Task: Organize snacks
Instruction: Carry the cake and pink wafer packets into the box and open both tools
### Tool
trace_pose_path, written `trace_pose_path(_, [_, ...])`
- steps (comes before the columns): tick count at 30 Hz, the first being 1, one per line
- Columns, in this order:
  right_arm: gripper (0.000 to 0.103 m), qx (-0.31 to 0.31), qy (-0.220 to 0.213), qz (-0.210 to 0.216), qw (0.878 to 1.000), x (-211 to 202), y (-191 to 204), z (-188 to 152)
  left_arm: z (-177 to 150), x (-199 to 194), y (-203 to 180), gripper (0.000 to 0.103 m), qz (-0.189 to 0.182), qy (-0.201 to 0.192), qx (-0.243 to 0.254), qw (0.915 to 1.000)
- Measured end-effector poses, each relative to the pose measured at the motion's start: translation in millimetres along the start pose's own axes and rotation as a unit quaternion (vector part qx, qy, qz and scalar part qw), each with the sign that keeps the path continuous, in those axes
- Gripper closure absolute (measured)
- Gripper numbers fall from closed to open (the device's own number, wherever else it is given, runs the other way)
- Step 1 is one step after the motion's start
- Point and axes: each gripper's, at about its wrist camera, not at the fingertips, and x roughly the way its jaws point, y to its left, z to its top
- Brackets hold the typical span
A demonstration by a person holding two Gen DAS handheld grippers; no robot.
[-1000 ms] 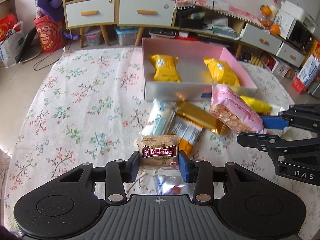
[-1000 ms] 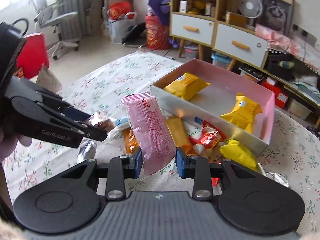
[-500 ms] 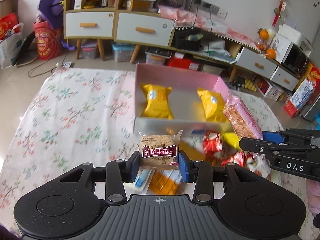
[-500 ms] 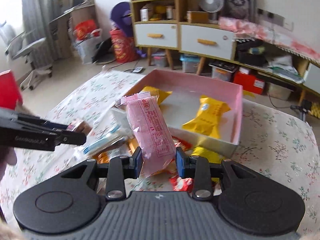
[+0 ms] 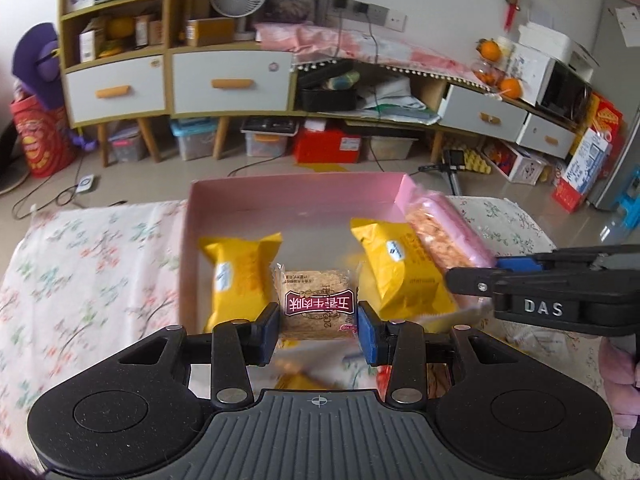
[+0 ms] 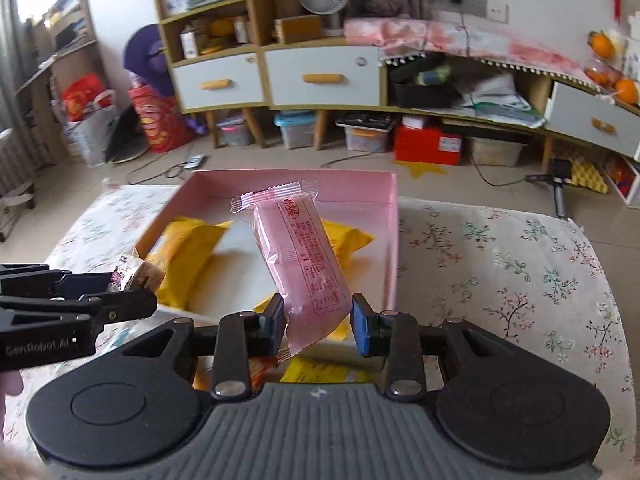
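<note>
My left gripper (image 5: 318,330) is shut on a square beige cracker pack with a dark red label (image 5: 316,304), held over the near edge of the pink box (image 5: 296,196). My right gripper (image 6: 318,330) is shut on a long pink wafer pack (image 6: 304,256), tilted up over the box's (image 6: 394,248) right half. Two yellow snack packs (image 5: 240,276) (image 5: 400,268) lie inside the box. In the left wrist view the right gripper (image 5: 500,276) and pink pack (image 5: 444,232) show at the right. In the right wrist view the left gripper (image 6: 116,292) shows at the left.
The box sits on a floral tablecloth (image 6: 500,272). More loose snacks lie blurred on the cloth below the grippers (image 5: 296,376) (image 6: 320,372). Behind the table stand cabinets with drawers (image 5: 224,80), storage bins and a red box (image 5: 328,144) on the floor.
Both grippers have risen and moved forward from the snack pile to over the pink box, each still holding its pack. The box now fills the middle of both views.
</note>
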Motion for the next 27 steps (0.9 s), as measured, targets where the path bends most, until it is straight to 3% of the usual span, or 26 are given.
trace_pose_path(7, [0.072, 0.025, 0.004, 0.035, 0.999, 15.2, 1.3, 14.7, 1.0, 28.7, -4.8, 0.065, 0.011, 0.006, 0.020, 0.9997])
trace_pose_path(14, [0.072, 0.024, 0.011, 0.033, 0.999, 27.0, 6.8, 20.0, 0.2, 39.0, -1.8, 0.063, 0.019, 0.002, 0.022, 0.9996])
trace_pose_path(16, [0.071, 0.022, 0.015, 0.034, 0.999, 29.2, 7.1, 19.9, 0.2, 40.6, -2.2, 0.059, 0.023, 0.001, 0.029, 0.9993])
trace_pose_path(18, [0.062, 0.026, 0.016, 0.029, 0.999, 29.9, 6.8, 20.5, 0.0, 40.5, -3.1, 0.055, 0.023, 0.004, 0.034, 0.9991])
trace_pose_path(22, [0.055, 0.038, 0.010, 0.030, 0.999, 24.8, 4.2, 19.6, 1.5, 37.0, -6.1, 0.036, 0.013, 0.001, 0.041, 0.9991])
trace_pose_path(27, [0.044, 0.034, 0.009, 0.022, 0.999, 18.8, 3.6, 18.9, 1.7, 29.6, -12.4, 0.027, 0.012, 0.001, 0.049, 0.9987])
